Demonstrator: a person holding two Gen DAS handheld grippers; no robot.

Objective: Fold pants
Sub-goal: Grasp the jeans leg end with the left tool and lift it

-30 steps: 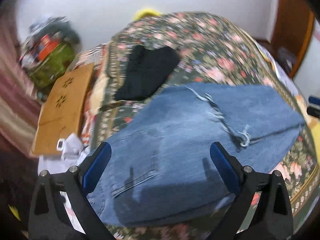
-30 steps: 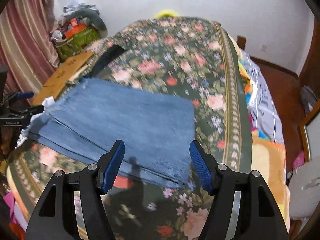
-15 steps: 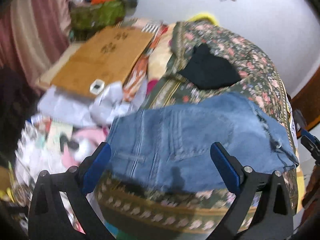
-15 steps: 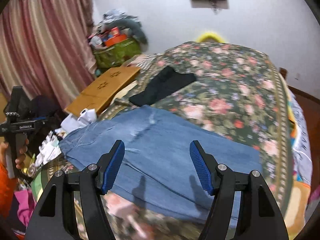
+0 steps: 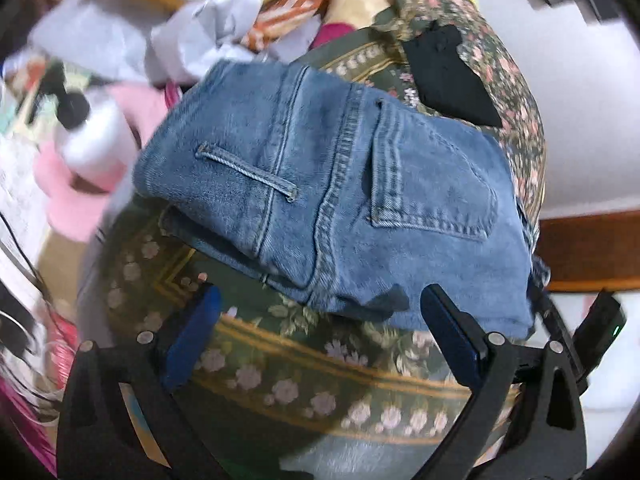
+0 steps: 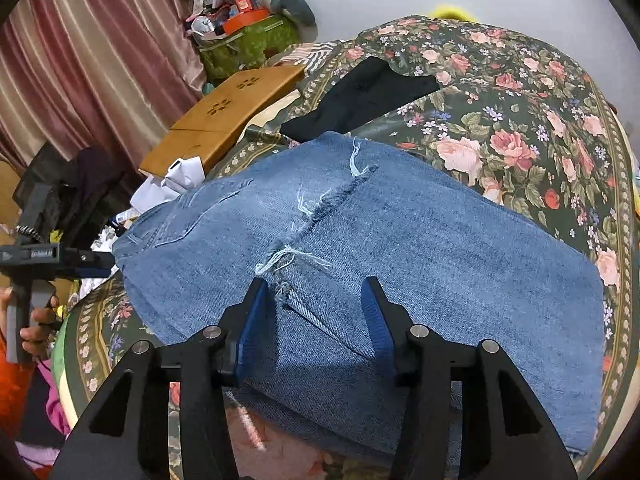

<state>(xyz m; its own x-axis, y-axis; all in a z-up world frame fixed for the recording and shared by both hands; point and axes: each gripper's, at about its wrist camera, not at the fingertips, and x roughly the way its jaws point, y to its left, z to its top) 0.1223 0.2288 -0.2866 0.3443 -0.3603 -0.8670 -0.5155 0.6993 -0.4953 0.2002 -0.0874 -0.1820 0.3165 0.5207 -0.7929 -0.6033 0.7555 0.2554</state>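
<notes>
On floral bed (image 6: 520, 128), jeans (image 6: 400, 248) lie folded. Left tongs (image 5: 320, 344) apart at waistband; right tongs (image 6: 316, 312) half-closed, empty, over frayed hem (image 6: 316, 212). Next, likely: pinch edge, fold again.

Denim, printed cloth, plastic & wood.
Jeans (image 6: 400, 240): faded blue denim, rough weave, frayed white threads. Bedspread (image 6: 520, 120): matt floral cloth. Right gripper (image 6: 316, 316): matt black plastic w/ blue pads, shiny metal pins. Board (image 6: 228, 116): smooth wood.

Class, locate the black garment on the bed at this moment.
In the right wrist view the black garment lies flat on the floral bedspread, just beyond the folded jeans and right of the wooden board.
</notes>
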